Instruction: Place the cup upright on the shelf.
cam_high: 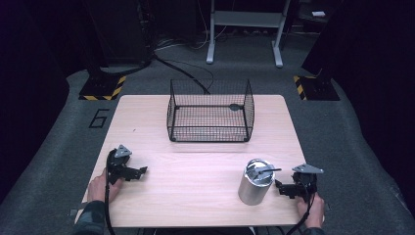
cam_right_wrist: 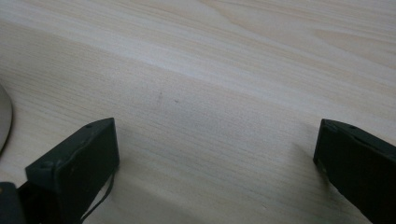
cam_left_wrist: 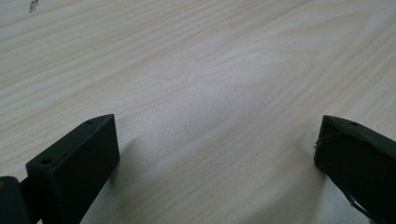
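Near edge: left claw (cam_high: 138,173), held in a hand (cam_high: 100,186), jaws spread wide over bare table (cam_high: 195,166), gripping nothing. Right claw (cam_high: 281,187), likewise held low in the other hand (cam_high: 311,209), jaws wide and empty. Just beside the right claw, to its left: upright metal canister (cam_high: 254,183), a dark utensil lying across its open top. Far side, centre: black wire basket (cam_high: 210,111), one small dark item on its floor toward the right rear.

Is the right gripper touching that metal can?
Apart. In the high view, a strip of bare table shows between the right gripper and the can; the gripper's open jaws hold nothing.
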`<state>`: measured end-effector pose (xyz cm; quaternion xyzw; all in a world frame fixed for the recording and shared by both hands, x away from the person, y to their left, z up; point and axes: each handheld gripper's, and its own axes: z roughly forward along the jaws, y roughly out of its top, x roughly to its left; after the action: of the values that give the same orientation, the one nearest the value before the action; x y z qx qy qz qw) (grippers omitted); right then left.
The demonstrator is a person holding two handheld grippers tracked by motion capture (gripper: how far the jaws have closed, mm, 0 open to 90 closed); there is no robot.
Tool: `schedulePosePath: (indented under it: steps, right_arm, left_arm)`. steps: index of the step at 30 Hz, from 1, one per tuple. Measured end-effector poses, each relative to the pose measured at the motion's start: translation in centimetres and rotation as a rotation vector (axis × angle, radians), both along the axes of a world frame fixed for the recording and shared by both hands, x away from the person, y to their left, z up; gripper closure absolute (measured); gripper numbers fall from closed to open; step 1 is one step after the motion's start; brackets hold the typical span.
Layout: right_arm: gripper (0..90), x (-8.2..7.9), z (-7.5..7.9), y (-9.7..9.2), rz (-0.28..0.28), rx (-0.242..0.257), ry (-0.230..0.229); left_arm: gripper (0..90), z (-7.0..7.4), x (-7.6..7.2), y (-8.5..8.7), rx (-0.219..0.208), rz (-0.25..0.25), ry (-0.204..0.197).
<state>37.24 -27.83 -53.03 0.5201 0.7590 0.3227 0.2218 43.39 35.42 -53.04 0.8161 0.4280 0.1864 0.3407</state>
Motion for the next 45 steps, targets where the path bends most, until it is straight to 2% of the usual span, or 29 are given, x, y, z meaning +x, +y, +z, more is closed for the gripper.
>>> schedulePosePath:
  steps: [9, 11, 12, 13, 17, 23, 26, 27, 30, 31, 35, 42, 45]
  right_arm:
    - [0.0, -0.1, 0.0, 0.0, 0.008, 0.0, -0.001]
    - [0.0, -0.2, 0.0, 0.1, -0.006, 0.007, 0.002]
    - [0.0, -0.3, 0.0, 0.0, 0.0, -0.006, -0.003]
    - [0.0, -0.4, 0.0, 0.1, -0.019, 0.0, 0.005]
    - [0.0, -0.6, 0.0, -0.3, 0.006, -0.005, 0.002]
    - [0.0, -0.9, 0.1, -0.2, -0.046, -0.017, -0.017]
    - [0.0, -1.0, 0.2, -0.2, -0.051, -0.045, -0.02]
    - [0.0, -1.0, 0.4, -0.2, -0.049, -0.042, -0.006]
    - [0.0, -1.5, 1.2, -0.3, -0.033, -0.018, -0.031]
    - [0.0, -1.8, 1.6, -0.3, -0.036, 0.003, -0.029]
    - [0.0, -2.8, 3.0, -0.2, -0.013, 0.033, -0.044]
    - [0.0, -4.5, 4.5, 0.2, 0.047, 0.042, -0.052]
    - [0.0, -5.2, 5.3, 0.5, 0.065, 0.039, -0.074]
  left_arm:
    - [0.0, 0.0, 0.0, 0.0, -0.004, 0.0, 0.0]
    - [0.0, 0.0, 0.0, 0.0, -0.004, 0.0, 0.0]
    - [0.0, 0.0, 0.0, 0.0, -0.003, -0.001, 0.0]
    - [0.0, 0.0, 0.0, 0.0, -0.004, 0.0, -0.001]
    - [0.0, 0.0, 0.0, 0.0, -0.004, 0.0, -0.001]
    - [0.0, 0.0, 0.0, 0.0, -0.004, 0.0, 0.0]
    - [0.0, 0.0, 0.0, 0.0, -0.003, 0.0, 0.0]
    - [0.0, 0.0, 0.0, 0.0, -0.003, -0.001, 0.0]
    - [0.0, 0.0, 0.0, 0.0, -0.001, 0.0, 0.001]
    - [0.0, 0.0, 0.0, 0.0, -0.003, -0.001, 0.0]
    - [0.0, 0.0, 0.0, 0.0, -0.001, 0.0, 0.001]
    - [0.0, 0.0, 0.0, 0.0, -0.002, 0.0, 0.001]
    - [0.0, 0.0, 0.0, 0.0, -0.003, -0.001, 0.0]
